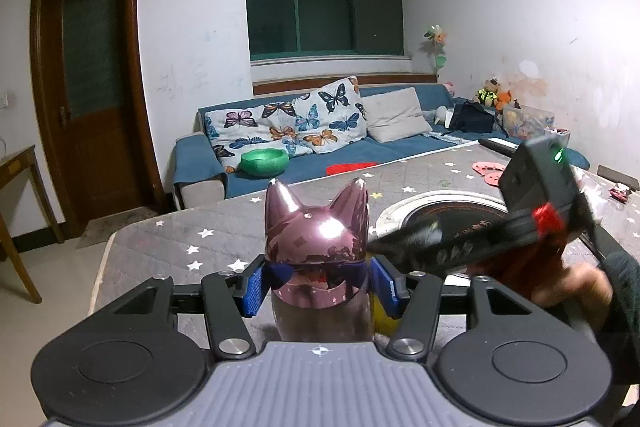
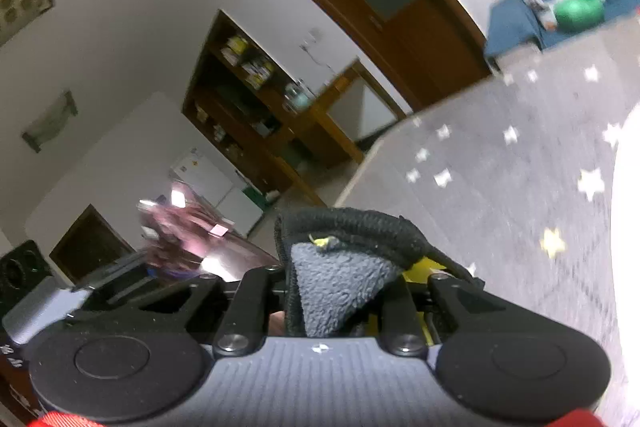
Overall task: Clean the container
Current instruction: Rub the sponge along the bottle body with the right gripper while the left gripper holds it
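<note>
A shiny pink cat-eared container [image 1: 318,247] stands upright between the blue pads of my left gripper [image 1: 320,287], which is shut on its neck. My right gripper [image 1: 432,247] comes in from the right, tilted, close beside the container. In the right wrist view my right gripper [image 2: 344,291] is shut on a grey cloth [image 2: 340,287] with a black edge. The pink container [image 2: 188,231] shows blurred at that view's left, above the left gripper's body. Something yellow [image 2: 418,269] shows behind the cloth.
A grey star-patterned table cover [image 1: 192,239] lies under everything, with a round black plate [image 1: 448,215] inset at the right. A blue sofa [image 1: 320,155] with cushions and a green bowl [image 1: 264,163] stands behind the table. A brown door [image 1: 88,87] is at left.
</note>
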Demonstrator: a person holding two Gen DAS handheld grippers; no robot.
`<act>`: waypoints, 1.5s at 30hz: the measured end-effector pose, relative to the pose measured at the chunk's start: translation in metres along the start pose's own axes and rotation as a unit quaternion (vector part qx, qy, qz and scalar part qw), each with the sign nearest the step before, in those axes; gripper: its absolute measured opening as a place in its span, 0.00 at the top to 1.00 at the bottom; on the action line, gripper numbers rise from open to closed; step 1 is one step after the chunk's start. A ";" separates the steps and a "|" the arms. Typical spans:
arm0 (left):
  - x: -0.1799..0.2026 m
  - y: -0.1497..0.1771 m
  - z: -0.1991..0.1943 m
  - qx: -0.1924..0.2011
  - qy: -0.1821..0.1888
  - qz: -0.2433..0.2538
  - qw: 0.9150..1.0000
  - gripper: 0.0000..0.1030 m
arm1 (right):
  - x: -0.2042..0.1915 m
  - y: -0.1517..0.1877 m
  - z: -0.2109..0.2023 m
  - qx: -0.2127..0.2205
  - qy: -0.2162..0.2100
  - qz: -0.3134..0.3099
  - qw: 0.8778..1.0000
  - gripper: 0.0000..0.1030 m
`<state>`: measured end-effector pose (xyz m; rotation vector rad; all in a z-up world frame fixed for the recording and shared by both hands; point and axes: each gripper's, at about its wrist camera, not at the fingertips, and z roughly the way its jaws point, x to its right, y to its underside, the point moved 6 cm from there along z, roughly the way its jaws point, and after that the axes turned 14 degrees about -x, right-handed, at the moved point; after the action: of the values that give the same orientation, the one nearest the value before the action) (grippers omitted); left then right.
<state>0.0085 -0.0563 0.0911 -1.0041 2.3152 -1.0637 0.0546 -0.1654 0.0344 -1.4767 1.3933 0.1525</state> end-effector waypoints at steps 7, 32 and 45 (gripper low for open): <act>-0.002 0.000 0.000 -0.005 -0.003 -0.007 1.000 0.43 | 0.022 0.016 0.025 -0.060 0.075 -0.019 0.995 0.83; -0.002 -0.003 -0.006 0.023 -0.028 -0.024 0.999 0.41 | -0.017 0.050 -0.003 -0.095 0.063 -0.082 0.990 0.83; 0.008 0.006 -0.021 0.046 -0.045 0.007 0.998 0.48 | -0.049 -0.018 -0.057 0.026 -0.048 -0.057 0.997 0.83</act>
<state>-0.0123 -0.0490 0.0995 -0.9794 2.1769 -1.0866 0.0231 -0.1791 0.1039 -1.4831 1.2234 0.1131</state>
